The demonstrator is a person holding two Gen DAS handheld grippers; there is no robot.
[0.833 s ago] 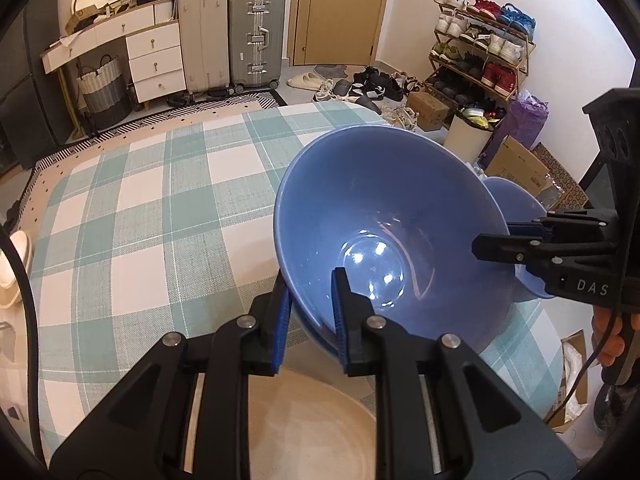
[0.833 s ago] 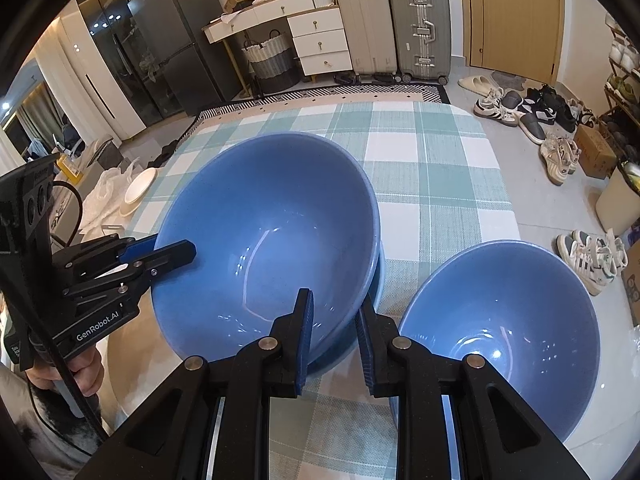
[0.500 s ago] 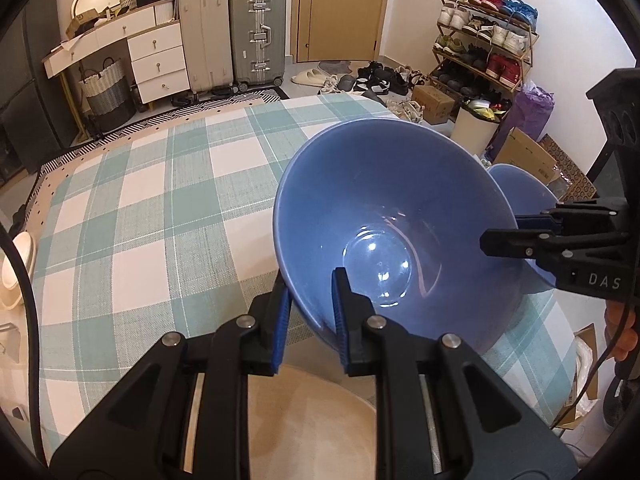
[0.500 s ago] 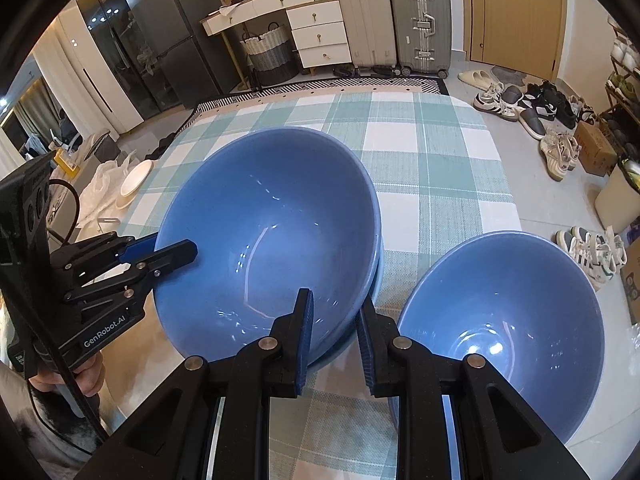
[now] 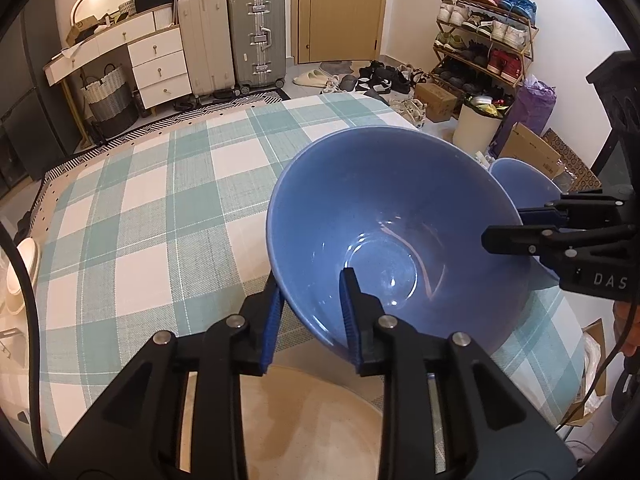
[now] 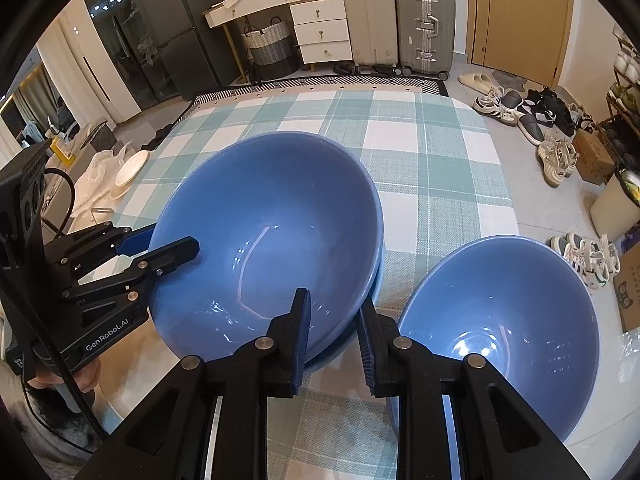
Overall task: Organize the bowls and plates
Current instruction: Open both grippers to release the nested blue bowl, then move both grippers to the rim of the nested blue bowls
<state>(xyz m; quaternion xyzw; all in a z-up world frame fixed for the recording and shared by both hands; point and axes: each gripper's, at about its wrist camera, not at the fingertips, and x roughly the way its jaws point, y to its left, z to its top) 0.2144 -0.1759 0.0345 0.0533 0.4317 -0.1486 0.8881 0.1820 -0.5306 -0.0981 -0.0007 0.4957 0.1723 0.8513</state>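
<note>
The far checked tablecloth [image 6: 420, 128] lies open; 2 blue bowls [image 6: 272, 232] [image 6: 500, 320] crowd the near edge.

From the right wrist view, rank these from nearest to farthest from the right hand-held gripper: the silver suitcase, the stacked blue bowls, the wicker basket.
1. Stacked blue bowls: the right hand-held gripper straddles their near rim.
2. Wicker basket: on the floor past the table's far end, left of centre.
3. Silver suitcase: against the back wall, right of centre, slightly behind the basket.
</note>
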